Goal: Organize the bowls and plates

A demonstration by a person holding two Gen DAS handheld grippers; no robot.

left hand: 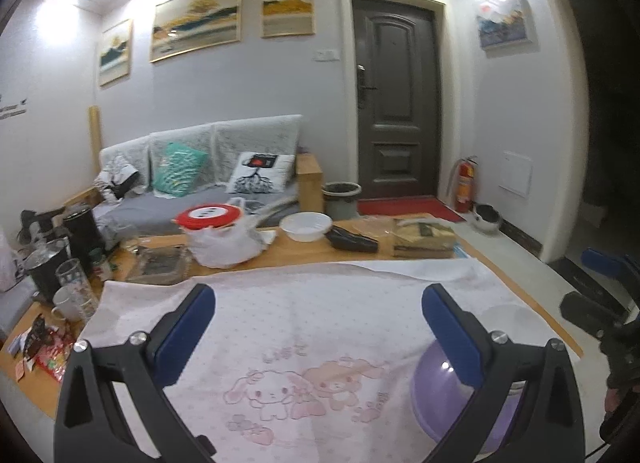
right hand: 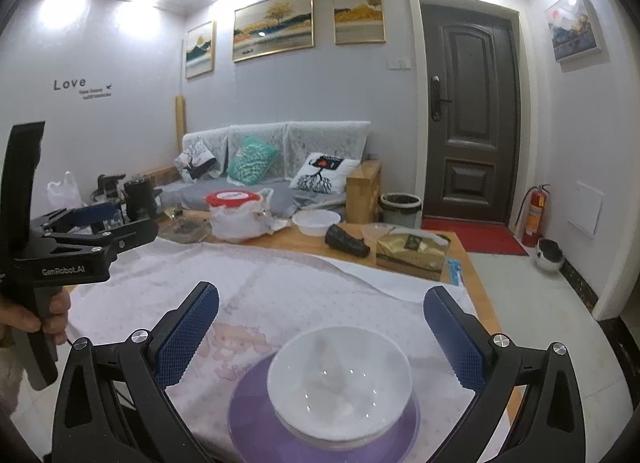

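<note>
— Bowls first: where do they lie from each claw?

— The white bowl (right hand: 339, 379) sits on the purple plate (right hand: 256, 415), and under it I see a second white rim, so I think two bowls are nested. This stack is on the pink cloth (right hand: 280, 295) over the counter (right hand: 476, 283), directly ahead of the right claw (right hand: 320, 335) and low in its view, almost centred between the two blue pads.

— And the right claw, is it gripping?

— No. Its fingers stand wide apart and hold nothing; the bowl is below and between them, not touched.

— The left claw?

— The left claw (left hand: 318, 323) is also spread and empty. From its view the purple plate (left hand: 436, 391) appears only at the lower right, partly hidden behind its right finger. So the stack lies off to its right side, not in front.

— Then which one is nearer?

— The right one, I judge. It needs only to go forward and down to the rim. A bowl is round, so there is no long axis; any rim point will serve.

— Other dishes?

— Another white bowl (right hand: 316, 222) stands far back on the bare counter, well apart from both claws.
</note>
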